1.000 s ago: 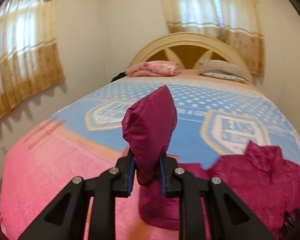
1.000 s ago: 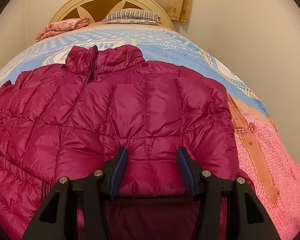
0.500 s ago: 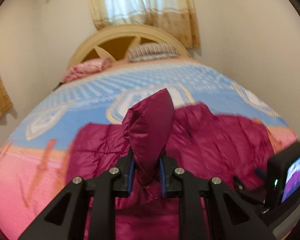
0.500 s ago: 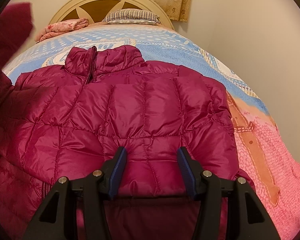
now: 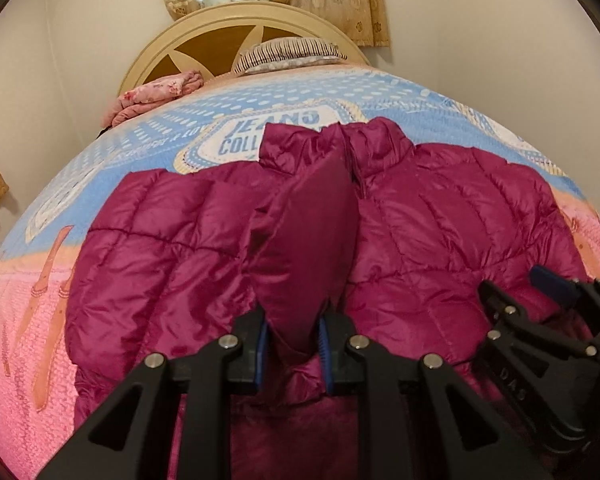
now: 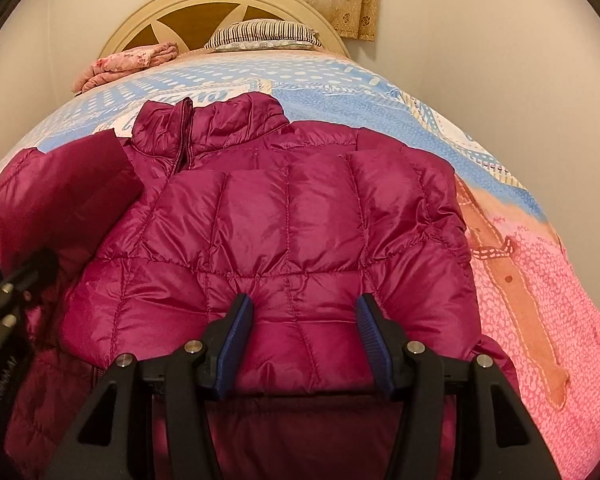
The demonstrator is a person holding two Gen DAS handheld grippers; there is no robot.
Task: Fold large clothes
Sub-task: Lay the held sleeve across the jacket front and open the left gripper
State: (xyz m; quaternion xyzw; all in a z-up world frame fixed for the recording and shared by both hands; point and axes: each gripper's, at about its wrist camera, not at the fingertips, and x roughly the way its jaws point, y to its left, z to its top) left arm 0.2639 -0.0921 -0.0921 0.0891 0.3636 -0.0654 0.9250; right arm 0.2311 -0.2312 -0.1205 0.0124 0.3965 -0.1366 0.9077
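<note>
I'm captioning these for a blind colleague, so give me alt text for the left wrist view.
The left gripper is shut on a sleeve end of a magenta quilted puffer jacket, which lies spread on a bed with a pink and blue patterned cover. The right gripper shows at the right edge; a striped pillow lies by the headboard.

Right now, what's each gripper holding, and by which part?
Left gripper clamps the magenta quilted puffer jacket's sleeve end. Right gripper holds nothing, jaws open over the jacket.
</note>
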